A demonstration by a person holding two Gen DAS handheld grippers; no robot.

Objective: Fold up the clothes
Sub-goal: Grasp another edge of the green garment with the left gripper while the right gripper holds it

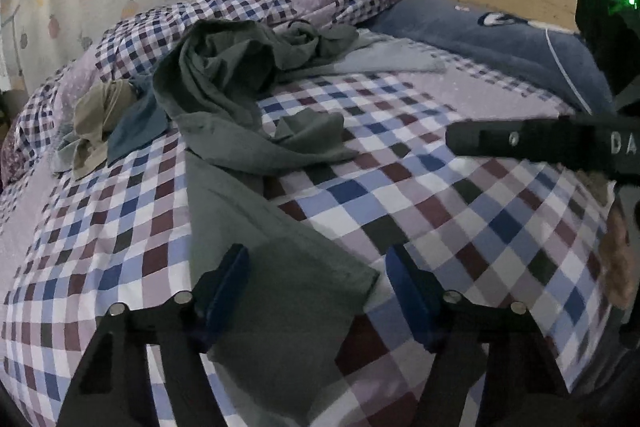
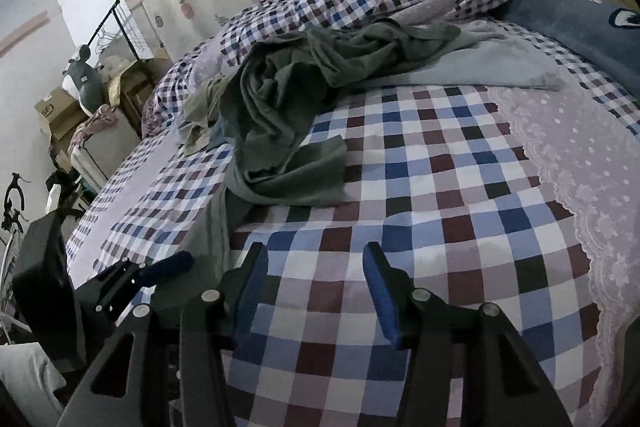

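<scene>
A grey-green garment (image 1: 224, 87) lies crumpled in the middle of the checked bed sheet (image 1: 400, 187). One flat end of it stretches toward me. My left gripper (image 1: 318, 267) is open, its blue pads standing either side of that flat end, just above it and not pinching it. In the right wrist view the same garment (image 2: 280, 115) lies ahead and to the left. My right gripper (image 2: 316, 263) is open over bare sheet (image 2: 440, 207) with nothing between its pads. One blue finger of the left gripper (image 2: 168, 267) shows at the lower left.
A beige garment (image 1: 100, 115) and a teal one (image 1: 136, 131) lie left of the pile, and a pale grey cloth (image 1: 384, 59) lies behind it. A rolled checked duvet (image 1: 240, 3) and a blue pillow (image 1: 500, 43) line the back. Boxes and a rack (image 2: 80, 107) stand beyond the bed's left edge.
</scene>
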